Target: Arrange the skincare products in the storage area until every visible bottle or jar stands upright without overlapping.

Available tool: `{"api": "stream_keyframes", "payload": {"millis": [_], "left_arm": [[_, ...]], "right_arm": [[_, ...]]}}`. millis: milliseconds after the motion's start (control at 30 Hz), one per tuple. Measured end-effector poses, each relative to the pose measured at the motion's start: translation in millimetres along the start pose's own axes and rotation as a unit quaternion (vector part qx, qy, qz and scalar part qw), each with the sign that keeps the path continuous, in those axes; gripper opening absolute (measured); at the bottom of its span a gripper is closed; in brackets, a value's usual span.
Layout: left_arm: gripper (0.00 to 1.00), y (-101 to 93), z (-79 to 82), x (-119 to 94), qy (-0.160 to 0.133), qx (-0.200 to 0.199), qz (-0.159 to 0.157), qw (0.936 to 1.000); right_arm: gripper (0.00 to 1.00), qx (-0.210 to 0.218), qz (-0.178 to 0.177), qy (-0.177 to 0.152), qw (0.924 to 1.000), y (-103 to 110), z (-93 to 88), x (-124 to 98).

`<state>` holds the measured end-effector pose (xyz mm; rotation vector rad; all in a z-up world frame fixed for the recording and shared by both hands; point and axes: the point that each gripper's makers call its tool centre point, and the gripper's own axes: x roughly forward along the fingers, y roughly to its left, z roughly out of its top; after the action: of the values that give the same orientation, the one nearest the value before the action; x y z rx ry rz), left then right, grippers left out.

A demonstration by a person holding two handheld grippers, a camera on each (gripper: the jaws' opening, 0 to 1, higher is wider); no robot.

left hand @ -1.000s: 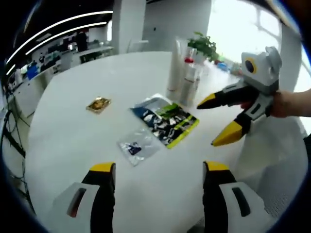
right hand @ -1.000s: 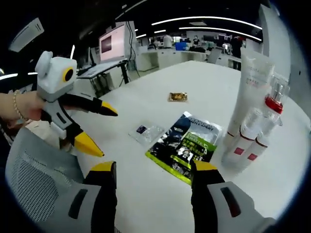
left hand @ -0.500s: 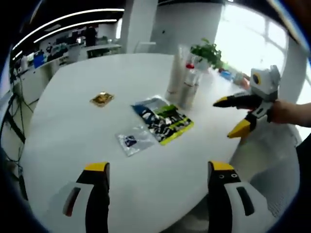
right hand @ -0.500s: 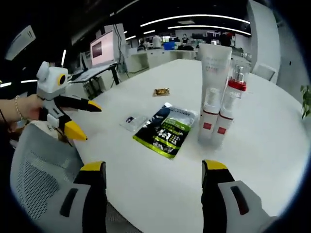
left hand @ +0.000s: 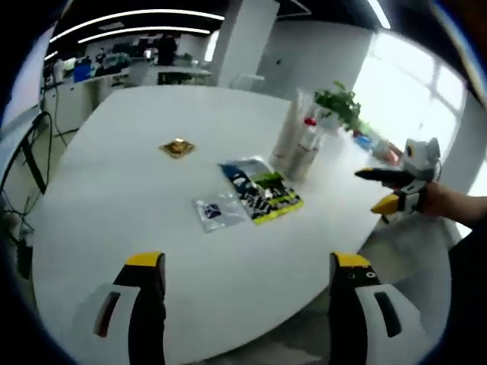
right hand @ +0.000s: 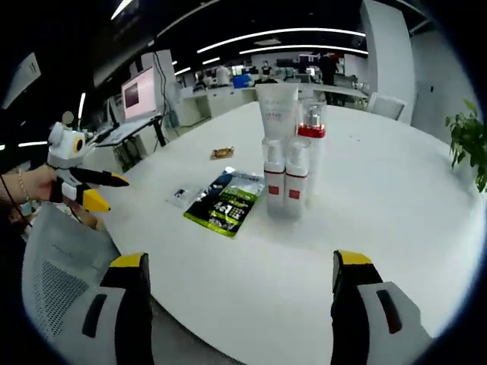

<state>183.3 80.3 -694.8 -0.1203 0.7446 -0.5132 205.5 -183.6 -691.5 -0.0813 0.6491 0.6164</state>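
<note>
Both grippers, left (left hand: 240,262) and right (right hand: 240,262), hang open and empty off the desk (right hand: 380,198) edge; upright bottles (right hand: 284,179) partly hide one another, labels unreadable.

This is an open-plan office; long strip lights (right hand: 304,34) run across a dark ceiling, and rows of desks (right hand: 228,95) stretch into the background with people standing among them; a large monitor (right hand: 141,95) on a stand glows beside the big round white counter (right hand: 396,198), which reads as a meeting table; a mesh office chair (right hand: 57,281) sits at its edge; a white pillar (left hand: 243,42) rises behind the counter in the left gripper view, and bright windows (left hand: 411,84) light the far side, where a potted plant (left hand: 341,103) stands; cables (left hand: 23,182) hang near a side desk.
</note>
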Motion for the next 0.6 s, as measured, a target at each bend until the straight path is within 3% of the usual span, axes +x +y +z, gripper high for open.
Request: {"api": "stream_keyframes", "payload": {"millis": [267,433,600], "left_arm": [[0.98,-5.7,9.4,-5,-0.015,0.015,-0.007,0.9998],[0.99,-8.1,11.1,-4,-0.010,0.007,-0.012,0.9999],[0.99,-10.5,8.4,-6,0.009,0.014,-0.003,0.9999]], "right_arm": [[0.99,0.019,0.000,-0.006,0.9998,-1,0.0,-11],[0.99,-0.003,0.008,0.010,0.9999,-3,-3.9,-11],[0.99,0.016,0.010,0.017,0.9997,-10,-7.8,-12]]}}
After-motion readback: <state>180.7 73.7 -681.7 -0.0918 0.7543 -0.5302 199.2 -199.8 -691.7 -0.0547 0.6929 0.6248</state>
